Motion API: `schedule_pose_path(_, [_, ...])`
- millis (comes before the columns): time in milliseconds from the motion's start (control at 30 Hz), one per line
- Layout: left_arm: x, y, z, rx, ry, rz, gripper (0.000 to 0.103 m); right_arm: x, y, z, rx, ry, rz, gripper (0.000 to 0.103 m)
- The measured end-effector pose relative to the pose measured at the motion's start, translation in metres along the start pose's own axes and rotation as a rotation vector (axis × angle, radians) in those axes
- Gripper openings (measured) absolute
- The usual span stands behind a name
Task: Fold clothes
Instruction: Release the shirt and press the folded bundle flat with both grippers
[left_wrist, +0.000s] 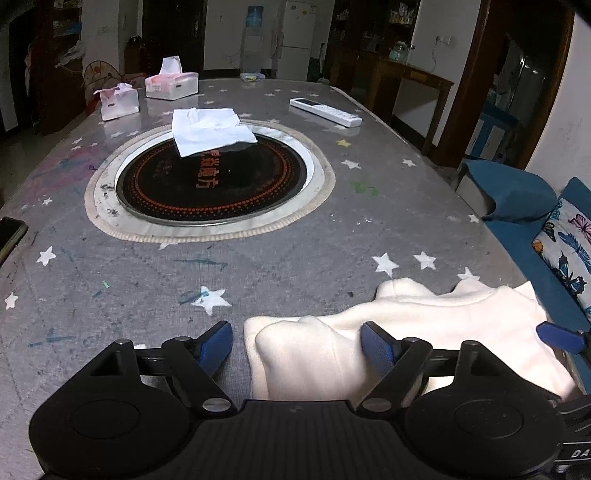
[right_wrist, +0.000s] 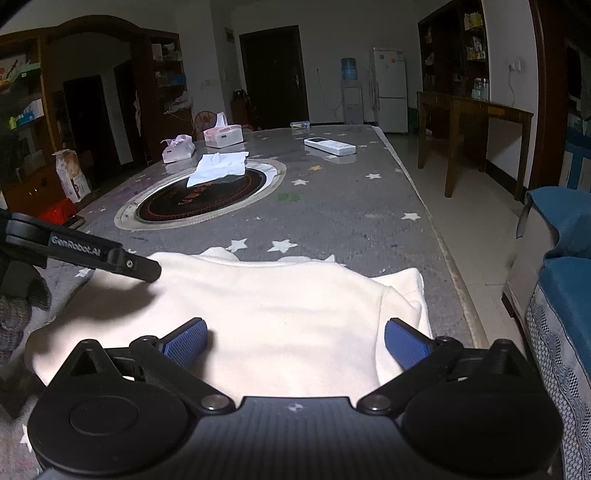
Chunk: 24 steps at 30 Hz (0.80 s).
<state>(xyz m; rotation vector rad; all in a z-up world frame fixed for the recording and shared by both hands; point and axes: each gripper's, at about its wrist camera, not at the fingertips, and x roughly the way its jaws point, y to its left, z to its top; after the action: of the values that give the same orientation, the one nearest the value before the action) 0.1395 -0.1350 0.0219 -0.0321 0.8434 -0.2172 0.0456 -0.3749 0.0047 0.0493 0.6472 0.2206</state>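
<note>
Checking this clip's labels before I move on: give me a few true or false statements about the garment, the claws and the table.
1. The left claw is open. True.
2. The right claw is shut on the cream garment. False: its jaws stand wide apart over it.
3. A white remote lies on the table. True.
4. The garment is dark blue. False: it is cream white.
5. A white tissue lies partly over the round black hob. True.
</note>
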Motion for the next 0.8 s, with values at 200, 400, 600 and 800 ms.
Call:
schedule_pose_path(200, [0.004,0.000,0.000,0.004,0.005,0.006,0.086,0.003,0.004,0.014,-0.002,0.007,0.072,0.103])
schedule_pose_path(400, [0.005,0.000,0.001,0.003,0.005,0.009,0.088,0.024,0.010,0.027,-0.057,0.032,0.081,0.103])
schedule_pose_path(600, [0.007,0.000,0.002,0.008,0.004,0.013,0.091,0.037,0.003,0.032,-0.029,0.061,0.070,0.103])
schedule_pose_path(800, [0.004,0.000,0.001,0.005,0.001,0.018,0.091,0.031,0.006,0.034,-0.028,0.059,0.067,0.103])
